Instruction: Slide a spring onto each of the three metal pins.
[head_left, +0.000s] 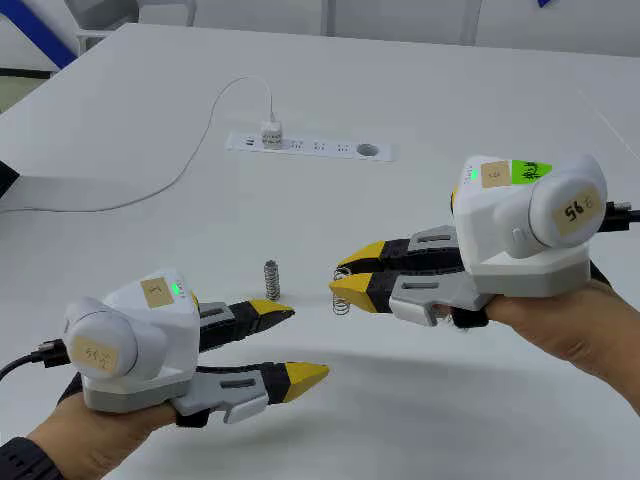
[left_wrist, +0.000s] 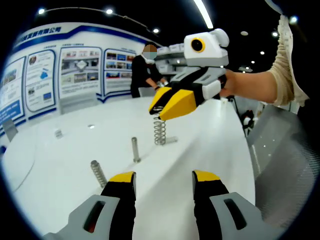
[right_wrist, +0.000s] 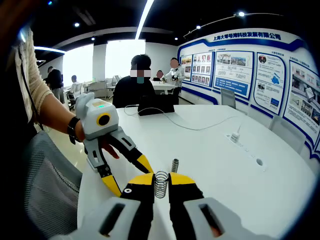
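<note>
My right gripper (head_left: 337, 281) is shut on a small steel spring (head_left: 342, 303) that hangs from its yellow tips, its lower end close to the white table. The same spring (right_wrist: 160, 183) stands upright between those jaws in the right gripper view. A pin wearing a spring (head_left: 271, 279) stands just left of it. In the left gripper view a bare metal pin (left_wrist: 135, 149) stands between that sprung pin (left_wrist: 98, 173) and the held spring (left_wrist: 159, 131). My left gripper (head_left: 298, 343) is open and empty, near the front of the table, pointing right.
A white power strip (head_left: 310, 146) with a plugged charger and a trailing cable (head_left: 190, 165) lies farther back on the table (head_left: 450, 400). Several people sit at another table (right_wrist: 150, 100) behind. Wall posters (left_wrist: 75, 70) line the room.
</note>
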